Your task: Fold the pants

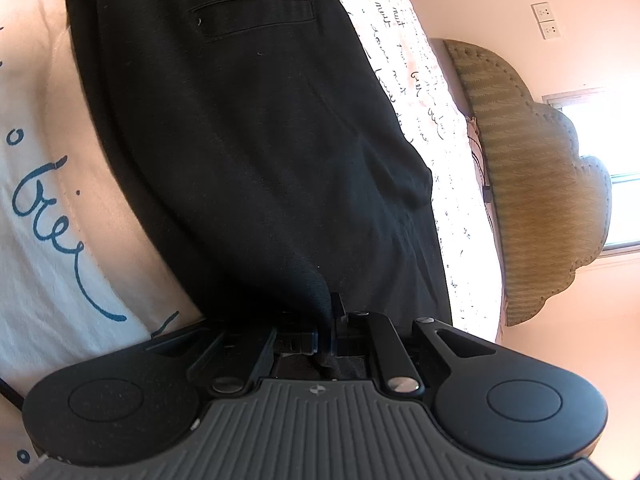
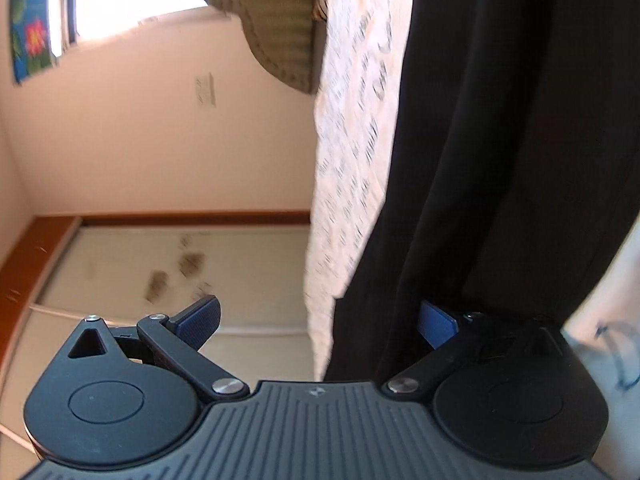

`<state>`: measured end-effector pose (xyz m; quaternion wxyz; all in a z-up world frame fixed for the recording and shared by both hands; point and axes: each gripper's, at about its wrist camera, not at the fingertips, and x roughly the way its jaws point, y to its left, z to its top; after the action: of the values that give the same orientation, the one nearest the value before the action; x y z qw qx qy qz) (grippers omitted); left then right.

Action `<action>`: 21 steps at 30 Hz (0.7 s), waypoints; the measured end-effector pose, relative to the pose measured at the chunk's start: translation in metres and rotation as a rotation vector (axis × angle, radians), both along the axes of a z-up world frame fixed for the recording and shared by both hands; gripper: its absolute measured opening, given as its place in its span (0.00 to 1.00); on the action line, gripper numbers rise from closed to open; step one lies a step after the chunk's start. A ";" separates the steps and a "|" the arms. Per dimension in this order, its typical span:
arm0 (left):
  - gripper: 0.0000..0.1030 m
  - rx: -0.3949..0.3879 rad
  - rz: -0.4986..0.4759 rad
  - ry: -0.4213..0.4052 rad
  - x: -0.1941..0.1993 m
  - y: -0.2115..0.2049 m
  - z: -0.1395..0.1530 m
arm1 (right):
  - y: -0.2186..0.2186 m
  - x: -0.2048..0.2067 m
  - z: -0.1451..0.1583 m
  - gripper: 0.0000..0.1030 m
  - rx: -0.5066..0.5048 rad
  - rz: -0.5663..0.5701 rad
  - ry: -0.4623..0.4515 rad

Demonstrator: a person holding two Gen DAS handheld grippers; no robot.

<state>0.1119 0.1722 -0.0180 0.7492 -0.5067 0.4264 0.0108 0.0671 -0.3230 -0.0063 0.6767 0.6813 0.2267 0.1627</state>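
Left tongs [image 1: 325, 330]: jaws drawn nearly together, clamped on a pinch of black cloth right at the tips. That cloth belonged to the black pants [image 1: 248, 152], which spread away from the tips across most of the left wrist view. A welt pocket [image 1: 256, 16] showed near the far end of the garment.

The pants lay on a pale bedsheet [image 1: 52, 248] printed with blue script, which showed on both sides of the dark fabric. Past the sheet stood a padded headboard [image 1: 532, 184] with a zigzag weave, then a peach wall with two sockets [image 1: 546, 20] and a bright window [image 1: 616, 200].

Right tongs [image 2: 320, 324]: jaws wide apart. The blue pad of one finger [image 2: 436, 326] sat against the edge of the hanging pants [image 2: 500, 140]; the other finger [image 2: 200, 320] stood in open air. The pads pressed on nothing. The right wrist view was smeared, so contact between pad and cloth was probable, not certain.

Farther off in that view: the script-printed sheet [image 2: 352, 140], the headboard [image 2: 276, 28], a wooden frame around a pale panel [image 2: 168, 256], and a flowered hanging [image 2: 32, 40] beside the window.
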 end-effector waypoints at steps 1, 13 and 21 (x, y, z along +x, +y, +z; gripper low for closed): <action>0.15 0.000 0.000 -0.001 0.000 0.000 0.000 | 0.005 0.002 0.001 0.99 -0.013 0.015 0.010; 0.15 -0.023 -0.009 -0.011 0.001 0.006 -0.006 | -0.028 -0.002 -0.057 1.00 0.438 -0.225 -0.077; 0.15 -0.019 -0.015 -0.015 0.003 0.005 -0.007 | -0.065 0.006 -0.059 1.00 0.395 -0.350 -0.151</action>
<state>0.1149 0.1773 -0.0249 0.7475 -0.5108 0.4246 -0.0026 0.0731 -0.3878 -0.0656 0.5635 0.8149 0.0181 0.1347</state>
